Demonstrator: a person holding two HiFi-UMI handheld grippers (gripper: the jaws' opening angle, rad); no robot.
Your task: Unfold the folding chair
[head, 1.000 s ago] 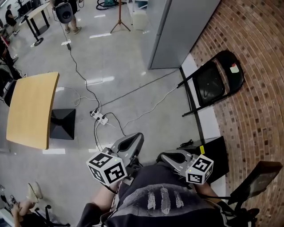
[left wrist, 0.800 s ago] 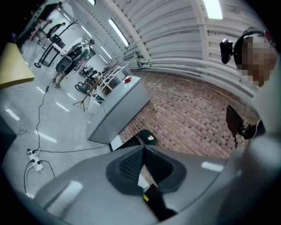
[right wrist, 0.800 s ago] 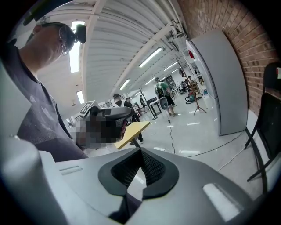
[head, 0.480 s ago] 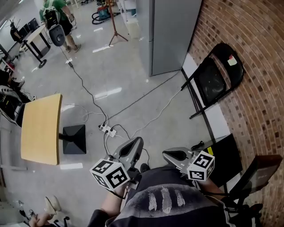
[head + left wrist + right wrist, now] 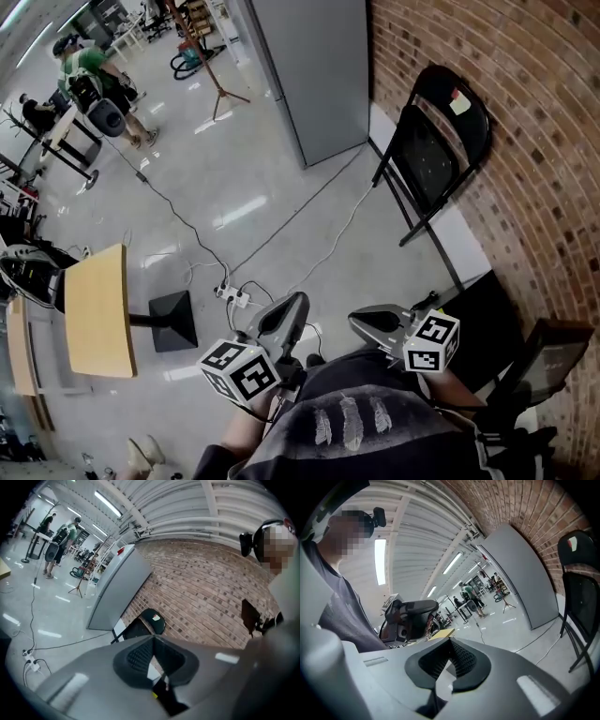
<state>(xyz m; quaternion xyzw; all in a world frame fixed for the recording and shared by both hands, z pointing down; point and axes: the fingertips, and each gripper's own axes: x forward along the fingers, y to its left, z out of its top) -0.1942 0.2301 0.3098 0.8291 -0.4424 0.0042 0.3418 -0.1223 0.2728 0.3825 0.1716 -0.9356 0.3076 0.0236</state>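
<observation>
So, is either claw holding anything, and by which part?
Nothing held: left claw and right claw are shut, empty; the folding chair stands apart.

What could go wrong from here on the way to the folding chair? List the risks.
1. A black cable crosses the floor between the person and the folding chair, so a foot could catch on it.
2. The chair is folded and only leans against the brick wall. A one-sided tug might slide or tip it.
3. The left gripper and right gripper are both shut and empty, and must open before any grip.
</observation>
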